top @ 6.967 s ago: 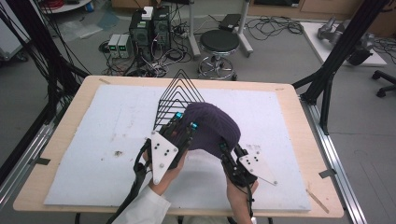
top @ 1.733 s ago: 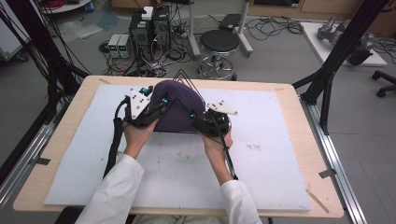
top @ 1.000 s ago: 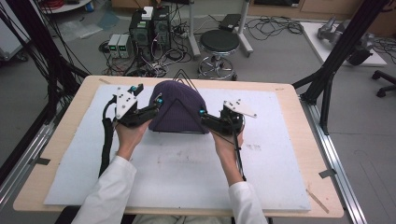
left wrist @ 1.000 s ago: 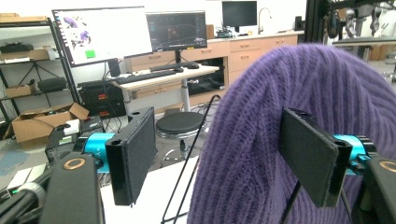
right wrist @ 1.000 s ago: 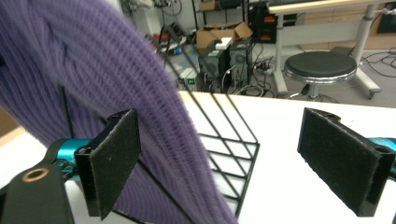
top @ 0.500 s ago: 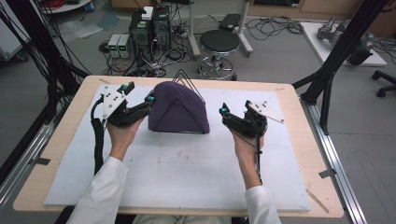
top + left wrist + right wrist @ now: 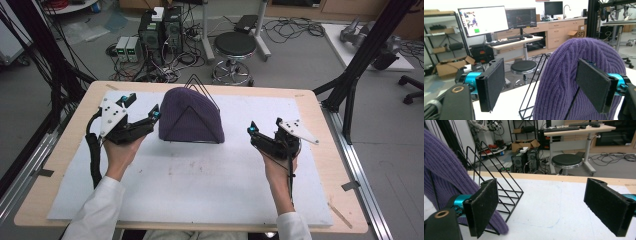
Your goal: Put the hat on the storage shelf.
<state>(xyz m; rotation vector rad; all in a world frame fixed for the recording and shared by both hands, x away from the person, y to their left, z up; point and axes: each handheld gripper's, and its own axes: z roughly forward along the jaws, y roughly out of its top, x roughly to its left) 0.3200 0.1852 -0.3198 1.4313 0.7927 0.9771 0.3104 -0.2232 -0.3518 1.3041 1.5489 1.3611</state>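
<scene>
A: What step is this?

B: The purple hat (image 7: 191, 116) is draped over the wire rack (image 7: 202, 91) at the table's (image 7: 320, 127) far middle, so the dressing looks done; next likely calls only for pulling away.

A: And the tongs?

B: The left gripper (image 7: 154, 116) is spread, just beside the hat, possibly brushing it. The right gripper (image 7: 251, 132) is spread too, empty, apart from the hat.
</scene>
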